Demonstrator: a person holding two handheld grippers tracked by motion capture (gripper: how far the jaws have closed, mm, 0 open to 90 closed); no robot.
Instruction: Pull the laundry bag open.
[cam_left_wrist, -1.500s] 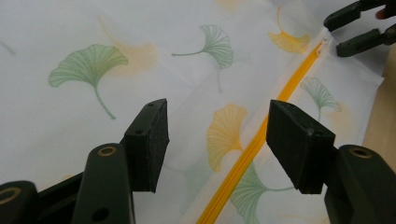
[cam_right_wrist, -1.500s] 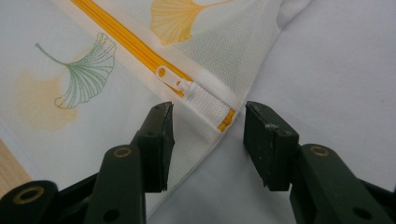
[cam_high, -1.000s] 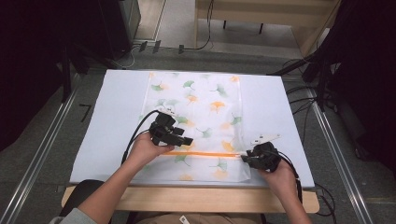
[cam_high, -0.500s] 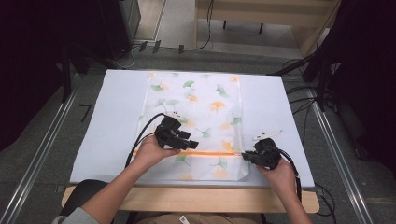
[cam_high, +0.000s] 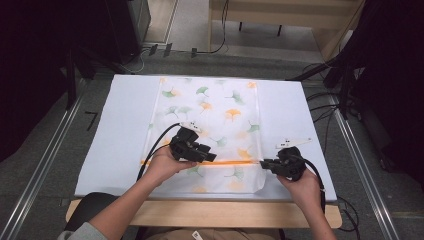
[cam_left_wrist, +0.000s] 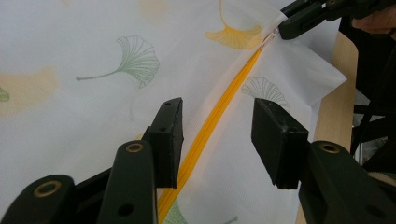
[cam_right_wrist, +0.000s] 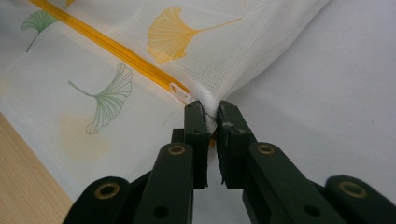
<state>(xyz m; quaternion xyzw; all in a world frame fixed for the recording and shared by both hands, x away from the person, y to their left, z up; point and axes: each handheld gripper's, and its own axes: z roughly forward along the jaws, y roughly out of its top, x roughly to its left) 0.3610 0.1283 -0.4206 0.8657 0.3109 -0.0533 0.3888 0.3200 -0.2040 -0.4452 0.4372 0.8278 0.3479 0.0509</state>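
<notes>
Mesh bag (cam_high: 210, 130) edge pinched by right claw (cam_right_wrist: 211, 122); left claw (cam_left_wrist: 217, 135) agape.

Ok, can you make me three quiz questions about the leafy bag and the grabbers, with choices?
1. Where does the right gripper pinch the bag?
A. far end
B. its edge, at the zipper's end
C. its middle

2. What colour is the zipper?
A. blue
B. orange
C. black

3. How is the left gripper?
A. open over the zipper
B. shut on the zipper
C. lying on the floor

Answers: 1 B, its jaws squeeze the cloth edge beside the zipper's end. 2 B, an orange line crosses the bag. 3 A, its jaws stand apart with the zipper between.
</notes>
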